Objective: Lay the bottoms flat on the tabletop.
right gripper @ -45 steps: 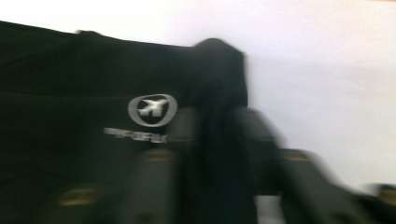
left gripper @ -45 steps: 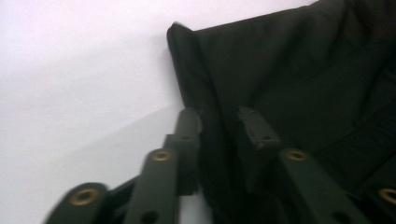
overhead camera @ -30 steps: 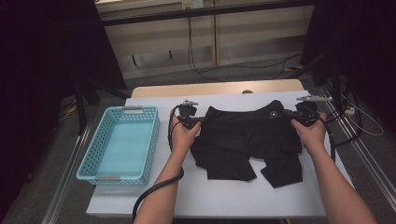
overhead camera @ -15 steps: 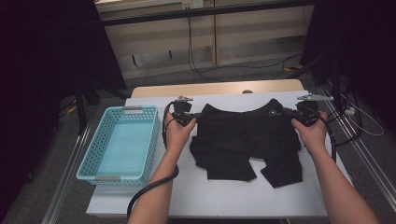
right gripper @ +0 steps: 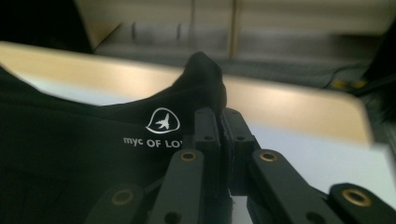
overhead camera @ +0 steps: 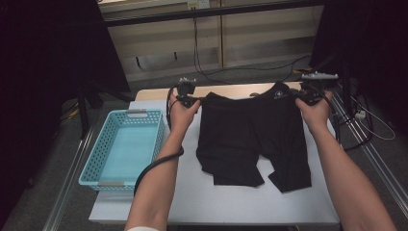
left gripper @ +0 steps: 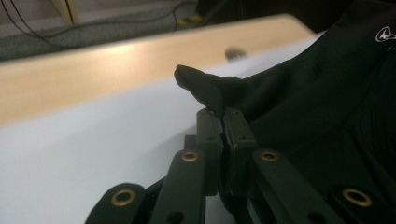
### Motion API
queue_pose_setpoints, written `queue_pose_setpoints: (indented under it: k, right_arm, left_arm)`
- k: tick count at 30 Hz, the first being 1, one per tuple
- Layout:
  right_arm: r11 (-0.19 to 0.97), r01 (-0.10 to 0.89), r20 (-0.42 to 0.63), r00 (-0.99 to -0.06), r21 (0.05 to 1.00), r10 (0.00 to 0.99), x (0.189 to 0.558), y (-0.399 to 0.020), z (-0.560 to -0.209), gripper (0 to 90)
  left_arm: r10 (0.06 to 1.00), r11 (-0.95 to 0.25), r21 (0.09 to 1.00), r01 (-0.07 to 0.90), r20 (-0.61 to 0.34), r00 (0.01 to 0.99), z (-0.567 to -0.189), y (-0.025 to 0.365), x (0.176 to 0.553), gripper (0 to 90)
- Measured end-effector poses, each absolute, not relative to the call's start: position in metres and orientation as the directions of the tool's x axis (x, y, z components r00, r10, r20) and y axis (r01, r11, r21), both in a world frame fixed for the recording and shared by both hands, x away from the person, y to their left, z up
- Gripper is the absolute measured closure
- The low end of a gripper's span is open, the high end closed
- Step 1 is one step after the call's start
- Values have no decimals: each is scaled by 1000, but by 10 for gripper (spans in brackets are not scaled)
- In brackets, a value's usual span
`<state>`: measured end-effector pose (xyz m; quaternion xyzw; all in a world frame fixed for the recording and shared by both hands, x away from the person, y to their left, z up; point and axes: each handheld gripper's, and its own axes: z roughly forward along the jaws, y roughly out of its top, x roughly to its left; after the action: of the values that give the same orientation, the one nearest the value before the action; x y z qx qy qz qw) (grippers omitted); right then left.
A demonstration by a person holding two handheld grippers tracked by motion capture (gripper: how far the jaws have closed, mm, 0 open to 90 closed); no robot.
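A pair of black shorts (overhead camera: pixel 250 134) hangs by its waistband over the white table (overhead camera: pixel 269 207), legs trailing on the surface. My left gripper (overhead camera: pixel 199 101) is shut on the waistband's left corner, and in the left gripper view its jaws pinch a fold of the black shorts (left gripper: pixel 210 91). My right gripper (overhead camera: pixel 299 96) is shut on the right corner. In the right gripper view the black shorts (right gripper: pixel 93 140) carry a white bird logo (right gripper: pixel 162 122) beside the pinched fold, where the right gripper (right gripper: pixel 220 114) bites the cloth.
A light blue plastic basket (overhead camera: pixel 126 147) stands on the table's left side, with nothing in it. A wooden strip (overhead camera: pixel 231 90) runs along the table's far edge. Cables (overhead camera: pixel 356 130) trail off the right side.
Both hands have lifted and moved away from me, raising the waistband off the table so the shorts stretch out and hang lengthwise.
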<state>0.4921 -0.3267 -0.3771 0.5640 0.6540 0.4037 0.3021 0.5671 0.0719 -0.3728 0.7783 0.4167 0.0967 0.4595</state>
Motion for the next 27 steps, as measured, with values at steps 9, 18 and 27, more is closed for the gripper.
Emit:
queue_pose_setpoints:
  k: [9, 18, 27]
  right_arm:
    - [44, 589, 52, -146, 807, 988, 487, -320, -408, 414]
    - [98, 591, 44, -221, 800, 974, 423, -319, -416, 318]
    - [162, 601, 9, -271, 783, 963, 375, -313, -426, 281]
  left_arm:
    - [770, -269, 782, 562, -176, 613, -413, 69, 560, 272]
    - [740, -290, 767, 573, -200, 642, -420, 73, 515, 206]
    - [714, -319, 758, 569, -202, 670, -425, 77, 477, 173]
